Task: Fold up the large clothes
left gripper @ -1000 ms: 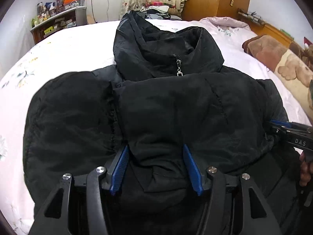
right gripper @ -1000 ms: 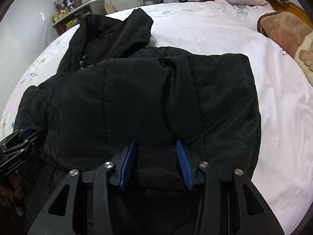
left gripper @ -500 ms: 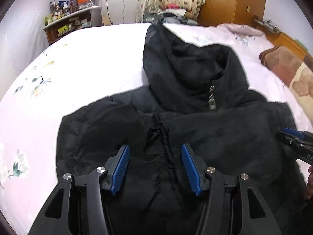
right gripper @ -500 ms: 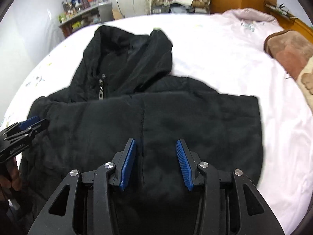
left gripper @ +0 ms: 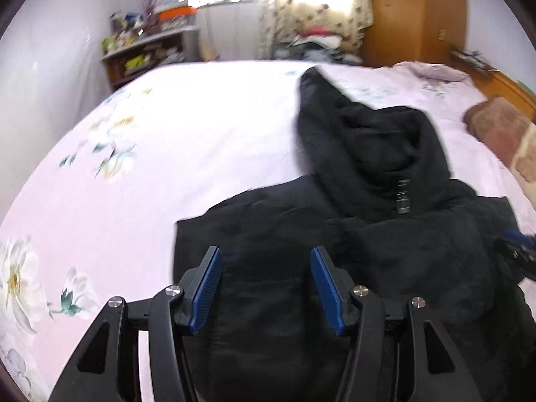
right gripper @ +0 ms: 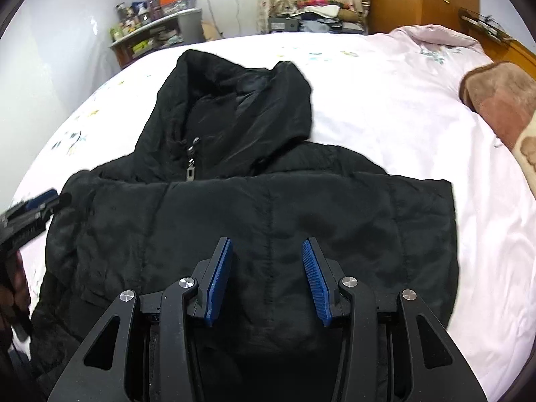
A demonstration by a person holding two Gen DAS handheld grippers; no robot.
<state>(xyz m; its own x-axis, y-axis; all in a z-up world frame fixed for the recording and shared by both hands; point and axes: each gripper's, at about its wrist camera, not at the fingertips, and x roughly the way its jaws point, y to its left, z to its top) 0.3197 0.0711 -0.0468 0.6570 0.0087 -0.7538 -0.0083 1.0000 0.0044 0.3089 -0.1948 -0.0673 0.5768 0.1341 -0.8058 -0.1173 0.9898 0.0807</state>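
Black hooded jacket (right gripper: 254, 207) flat on pink floral bed (left gripper: 140, 154), hood toward far edge, left gripper (left gripper: 266, 288) and right gripper (right gripper: 266, 278) above hem, fingers (right gripper: 219, 278) parted, gripping nothing.

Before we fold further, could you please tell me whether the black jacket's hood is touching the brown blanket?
Apart. The right wrist view shows a broad stretch of bare pink sheet between the hood and the brown blanket.
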